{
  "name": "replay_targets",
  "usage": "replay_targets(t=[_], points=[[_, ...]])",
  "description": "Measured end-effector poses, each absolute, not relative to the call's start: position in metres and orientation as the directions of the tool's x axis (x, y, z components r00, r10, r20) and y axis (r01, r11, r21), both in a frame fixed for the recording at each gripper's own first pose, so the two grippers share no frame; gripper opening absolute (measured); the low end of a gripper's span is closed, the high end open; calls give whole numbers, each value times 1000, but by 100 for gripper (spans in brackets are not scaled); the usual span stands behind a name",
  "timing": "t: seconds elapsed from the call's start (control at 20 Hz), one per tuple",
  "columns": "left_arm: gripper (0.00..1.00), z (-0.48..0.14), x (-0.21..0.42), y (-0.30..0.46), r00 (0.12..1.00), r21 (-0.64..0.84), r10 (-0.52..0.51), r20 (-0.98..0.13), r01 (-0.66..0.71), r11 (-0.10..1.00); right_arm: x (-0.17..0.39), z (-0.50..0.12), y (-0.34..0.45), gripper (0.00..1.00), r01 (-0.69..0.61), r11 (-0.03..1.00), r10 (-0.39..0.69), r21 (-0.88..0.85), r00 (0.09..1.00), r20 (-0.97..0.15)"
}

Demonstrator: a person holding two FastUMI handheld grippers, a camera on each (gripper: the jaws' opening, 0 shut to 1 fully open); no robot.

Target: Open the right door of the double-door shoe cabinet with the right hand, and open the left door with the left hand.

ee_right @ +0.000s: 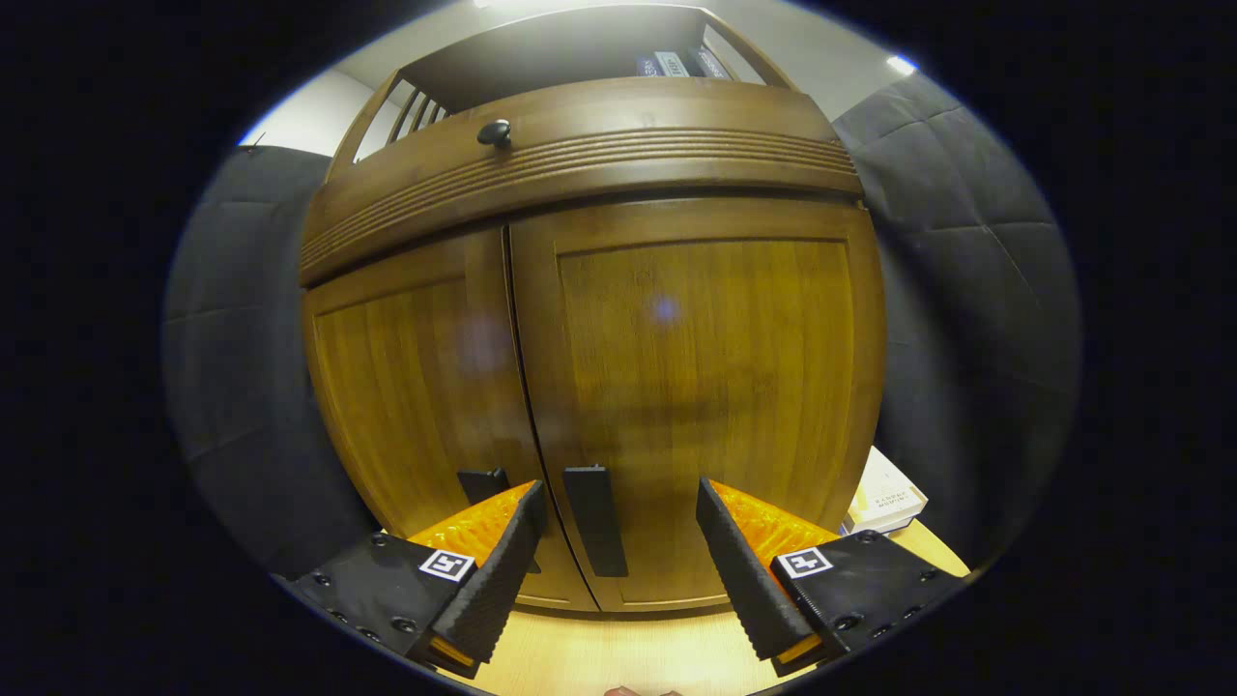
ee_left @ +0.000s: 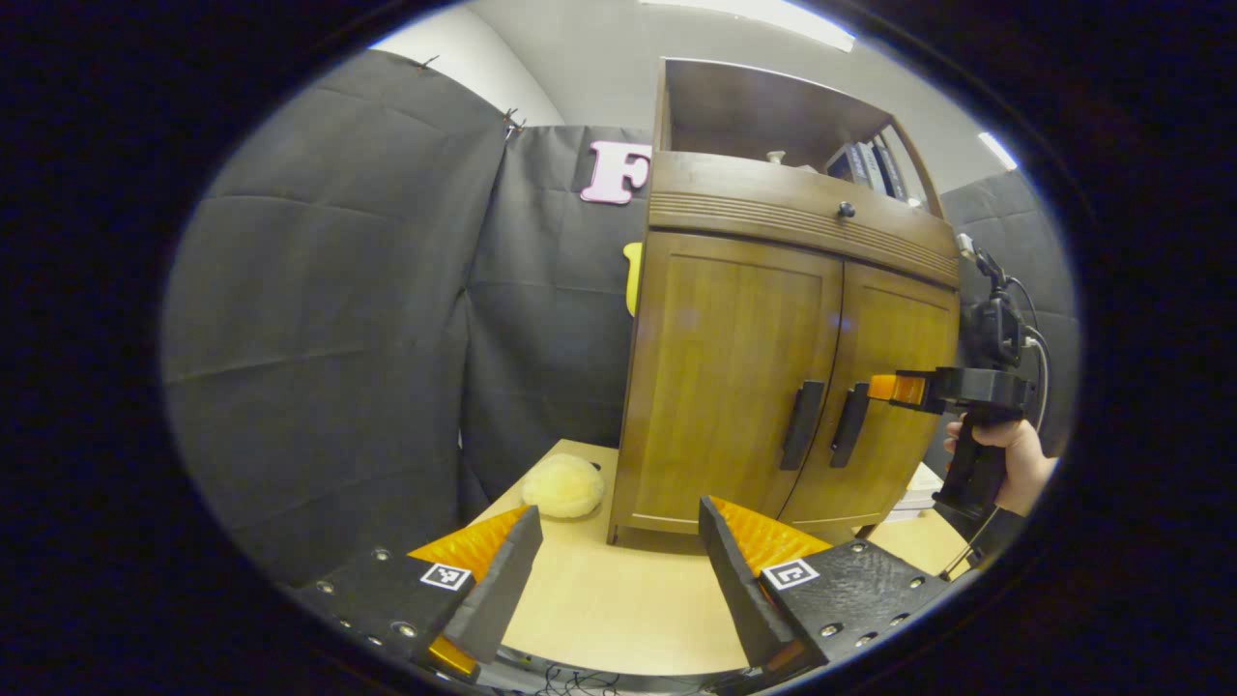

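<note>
— Wood table (ee_left: 618, 619) under it all. What are the right gripper (ee_right: 618, 541) fingers doing?
— Spread wide, holding nothing. The right door (ee_right: 705, 387) handle (ee_right: 594, 522) stands between them.
— And the left gripper (ee_left: 618, 541)?
— Wide apart too, holding nothing. The cabinet (ee_left: 773, 338) is at 1 o'clock, both doors closed, left door (ee_left: 725, 377) untouched.

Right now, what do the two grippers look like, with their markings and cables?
The left gripper has two wedge-shaped fingers with ribbed inner faces, on black bodies with small screws. Each body carries a square black-and-white marker. The right gripper is built the same way, with ribbed fingers and a marker on each side. In the left gripper view it has a black pistol handle and cables above.
</note>
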State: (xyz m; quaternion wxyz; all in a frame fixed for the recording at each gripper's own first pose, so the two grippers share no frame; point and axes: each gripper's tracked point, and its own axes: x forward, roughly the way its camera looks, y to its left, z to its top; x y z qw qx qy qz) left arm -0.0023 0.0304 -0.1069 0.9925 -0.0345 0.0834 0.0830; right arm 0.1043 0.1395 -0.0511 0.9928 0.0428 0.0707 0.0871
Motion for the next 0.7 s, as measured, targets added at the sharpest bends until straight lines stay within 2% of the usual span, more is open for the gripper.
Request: replay_targets(t=[0.05,0.3,0.35,0.4,0.45,0.5,0.7], points=[[92,-106,-3,34,971,-55,166,-173,-177,983,109,-56,144,100,-169,981,182,98,973,-142],[92,-114,-5,38,961,-39,196,-195,-207,977,133,-73,151,98,-156,987,162,50,972,-168],[93,-117,-5,35,959,-34,199,-200,-210,977,138,-75,150,93,-149,988,154,42,974,-169],[92,-119,-5,34,957,-28,202,-206,-212,977,143,-77,148,98,-143,989,147,40,974,-173],[92,-122,-4,32,956,-24,201,-213,-211,977,149,-85,149,98,-137,990,142,43,973,-181],[93,-122,1,33,955,-21,202,-217,-211,977,154,-90,148,93,-132,990,139,50,972,-189],[92,-125,4,31,954,-23,191,-231,-202,979,166,-94,150,93,-137,989,144,50,967,-211]])
